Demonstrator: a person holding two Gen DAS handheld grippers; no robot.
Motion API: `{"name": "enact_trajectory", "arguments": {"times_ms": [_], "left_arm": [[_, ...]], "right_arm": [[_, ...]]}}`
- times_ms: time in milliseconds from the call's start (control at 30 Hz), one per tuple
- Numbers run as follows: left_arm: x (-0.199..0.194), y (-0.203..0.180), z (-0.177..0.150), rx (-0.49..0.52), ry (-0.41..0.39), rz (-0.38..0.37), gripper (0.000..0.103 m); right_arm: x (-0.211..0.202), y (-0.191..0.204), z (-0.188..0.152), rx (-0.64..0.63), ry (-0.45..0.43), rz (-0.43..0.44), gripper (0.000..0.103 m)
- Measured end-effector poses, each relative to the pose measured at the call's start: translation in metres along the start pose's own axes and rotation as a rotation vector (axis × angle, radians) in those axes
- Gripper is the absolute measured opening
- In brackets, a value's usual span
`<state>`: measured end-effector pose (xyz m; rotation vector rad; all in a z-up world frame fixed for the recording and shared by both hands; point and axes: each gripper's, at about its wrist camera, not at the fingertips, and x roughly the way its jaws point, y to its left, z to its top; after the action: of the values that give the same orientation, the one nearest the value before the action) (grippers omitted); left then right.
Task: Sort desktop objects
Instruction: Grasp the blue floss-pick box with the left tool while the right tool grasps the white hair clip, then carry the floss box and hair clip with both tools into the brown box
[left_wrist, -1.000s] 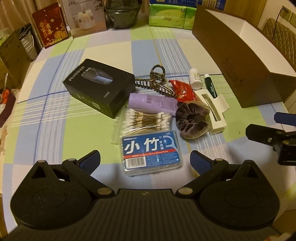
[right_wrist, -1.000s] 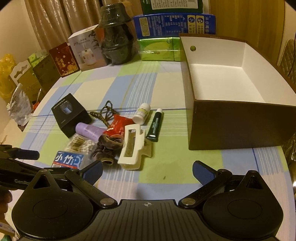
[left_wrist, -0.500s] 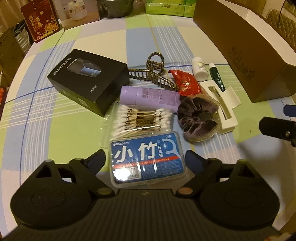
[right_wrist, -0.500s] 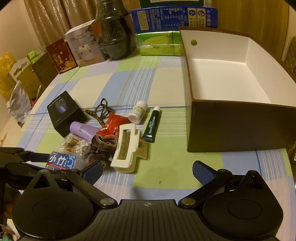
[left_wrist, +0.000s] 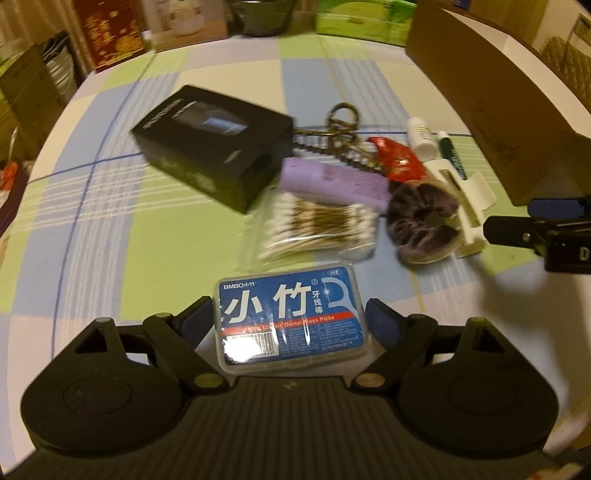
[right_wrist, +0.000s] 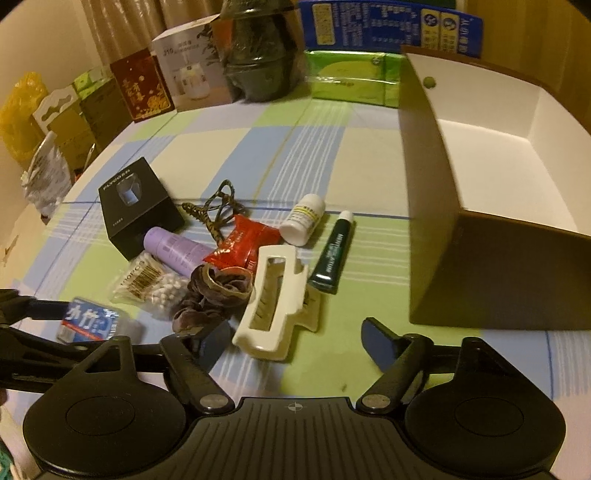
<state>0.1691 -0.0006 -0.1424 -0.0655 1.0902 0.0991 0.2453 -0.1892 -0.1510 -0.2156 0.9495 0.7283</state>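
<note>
Straddling floss-pick box (left_wrist: 290, 317), left hand-held gripper (left_wrist: 290, 325) open

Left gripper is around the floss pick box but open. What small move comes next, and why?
Probably close the left gripper: its fingers sit on either side of the floss pick box, with a gap showing at the right side, so nothing is gripped yet. The open brown box looks empty.

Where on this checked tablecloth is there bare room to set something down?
Bare cloth lies left of the black carton, between the white hair claw clip and the brown open box, and behind the pile. The box's white floor is bare. It is crowded around the purple velvet scrunchie.
</note>
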Motion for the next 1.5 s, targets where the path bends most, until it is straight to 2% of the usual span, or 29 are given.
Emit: {"name": "enact_trajectory", "arguments": {"times_ms": [233,300,333,367,600,933,1000,1033,1067,1200,1300,1367,1500], "left_arm": [[-0.003,0.029,-0.003,-0.095,0.0,0.054,0.086],[-0.003,0.036,-0.004,-0.116,0.0,0.066,0.086],[-0.003,0.038,-0.004,-0.123,0.001,0.071,0.086],[-0.003,0.04,-0.004,-0.128,0.001,0.073,0.086],[-0.002,0.039,-0.004,-0.135,0.0,0.092,0.087],[0.009,0.038,-0.003,-0.143,0.018,0.108,0.087],[0.012,0.037,-0.002,-0.133,0.02,0.119,0.086],[0.013,0.035,-0.002,-0.123,0.017,0.125,0.086],[0.013,0.034,-0.002,-0.113,0.016,0.128,0.085],[0.012,0.032,-0.004,-0.1,0.021,0.116,0.085],[0.01,0.029,-0.008,-0.092,0.025,0.11,0.085],[0.008,0.028,-0.011,-0.085,0.029,0.103,0.085],[0.004,0.024,-0.015,-0.08,0.035,0.09,0.085]], "right_arm": [[0.026,0.008,0.004,-0.053,0.017,-0.002,0.061],[0.03,0.01,0.004,-0.064,0.017,-0.004,0.055],[0.031,0.01,0.004,-0.071,0.015,0.001,0.046],[0.032,0.01,0.004,-0.08,0.012,0.001,0.044],[0.019,0.003,-0.008,-0.102,0.035,-0.002,0.04],[-0.012,-0.017,-0.034,-0.101,0.076,-0.023,0.04],[-0.014,-0.018,-0.034,-0.088,0.065,-0.022,0.047],[-0.015,-0.018,-0.034,-0.085,0.057,-0.029,0.059],[-0.016,-0.018,-0.035,-0.086,0.051,-0.033,0.065],[-0.014,-0.015,-0.034,-0.102,0.028,-0.048,0.065],[-0.01,-0.014,-0.032,-0.112,0.02,-0.055,0.063],[-0.008,-0.013,-0.032,-0.133,0.022,-0.06,0.04],[-0.008,-0.012,-0.035,-0.159,0.023,-0.063,0.038]]}}
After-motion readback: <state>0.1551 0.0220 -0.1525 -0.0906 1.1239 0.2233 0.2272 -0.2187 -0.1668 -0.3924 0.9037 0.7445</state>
